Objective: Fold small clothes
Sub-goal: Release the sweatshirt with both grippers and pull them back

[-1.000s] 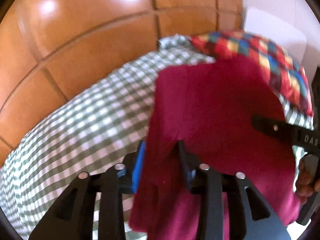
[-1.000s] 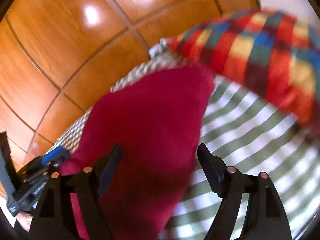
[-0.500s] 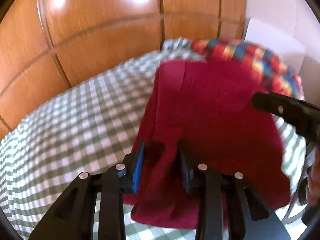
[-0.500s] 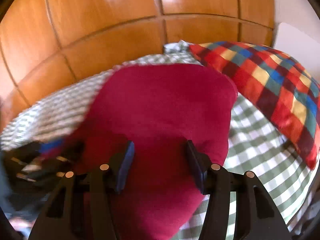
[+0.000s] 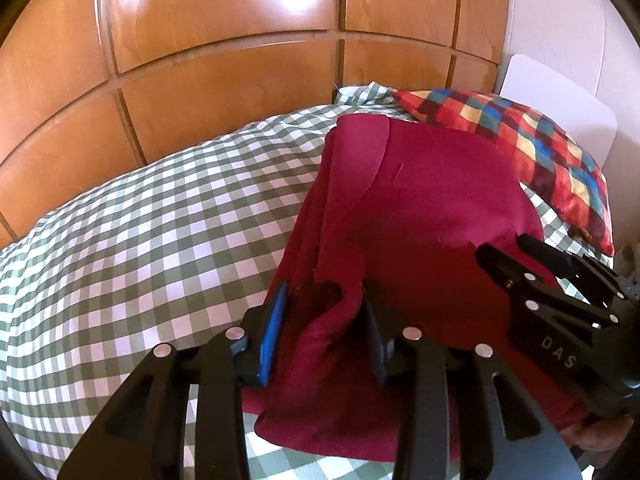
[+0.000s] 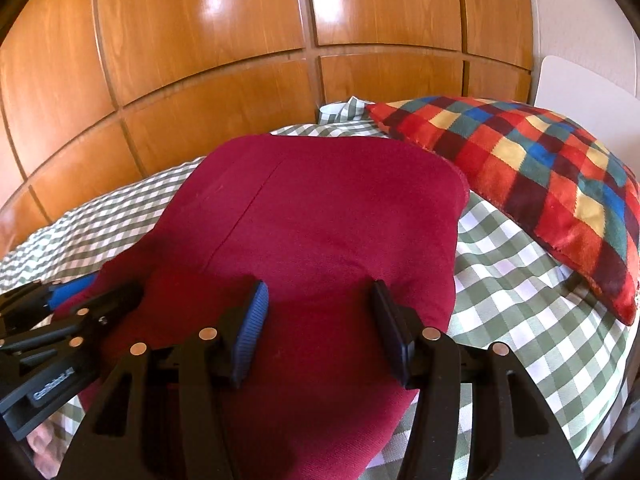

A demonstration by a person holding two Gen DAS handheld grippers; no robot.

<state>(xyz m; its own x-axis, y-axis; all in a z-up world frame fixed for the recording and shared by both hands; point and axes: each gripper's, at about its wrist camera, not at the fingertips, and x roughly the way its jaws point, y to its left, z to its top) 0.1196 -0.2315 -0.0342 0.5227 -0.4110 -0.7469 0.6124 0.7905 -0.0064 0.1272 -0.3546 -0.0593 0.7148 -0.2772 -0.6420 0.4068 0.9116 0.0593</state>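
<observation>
Maroon garment (image 6: pixel 320 248) lies on the green-checked bedspread (image 5: pixel 152 220), just beside the plaid pillow (image 6: pixel 536 176) near the wooden headboard (image 6: pixel 240 40). Left gripper (image 5: pixel 324 320) pinches a bunched fold at the garment's left edge, a detail only its own view shows. Right gripper (image 6: pixel 316 320) hangs over the cloth with its 2 fingers spread.

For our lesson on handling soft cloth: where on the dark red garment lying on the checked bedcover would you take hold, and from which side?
Grip the near hem of the dark red garment, coming in from the near side, low along the checked bedcover. That edge lies loose and already bunches between the left gripper fingers; the far end lies flat near the patchwork cushion.
</observation>
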